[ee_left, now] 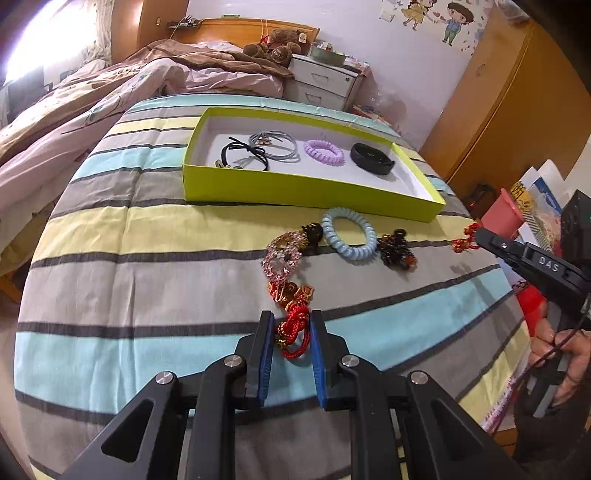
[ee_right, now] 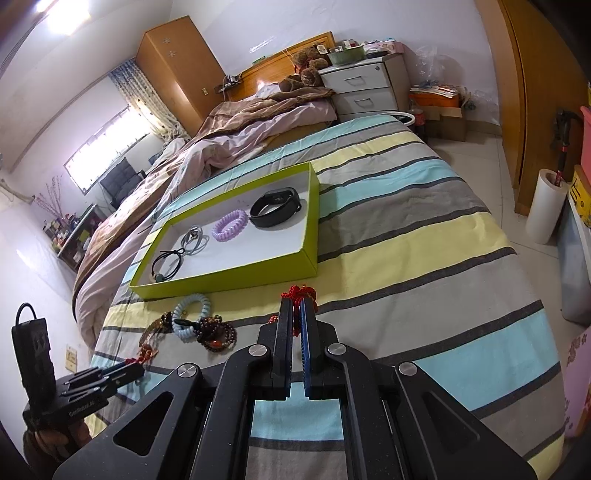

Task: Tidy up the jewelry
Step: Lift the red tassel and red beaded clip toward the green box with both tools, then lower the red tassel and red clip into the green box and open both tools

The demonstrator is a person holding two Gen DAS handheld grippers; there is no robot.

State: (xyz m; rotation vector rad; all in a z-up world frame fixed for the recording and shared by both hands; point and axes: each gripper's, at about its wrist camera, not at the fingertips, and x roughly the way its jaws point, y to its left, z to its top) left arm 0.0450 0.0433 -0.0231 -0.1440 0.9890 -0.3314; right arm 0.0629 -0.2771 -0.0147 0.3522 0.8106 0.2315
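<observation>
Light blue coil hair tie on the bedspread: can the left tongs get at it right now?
Probably not yet. The left tongs are shut on a red knotted cord, so they are occupied. Otherwise the light blue coil hair tie lies uncovered just ahead, beside the brown claw clip.

two coil hair ties, one tray

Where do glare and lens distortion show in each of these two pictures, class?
Left wrist view: the window at upper left is blown out white, and the striped bedspread bulges like a dome. Right wrist view: the ceiling light flares, the wardrobe curves, corners go dark.
</observation>
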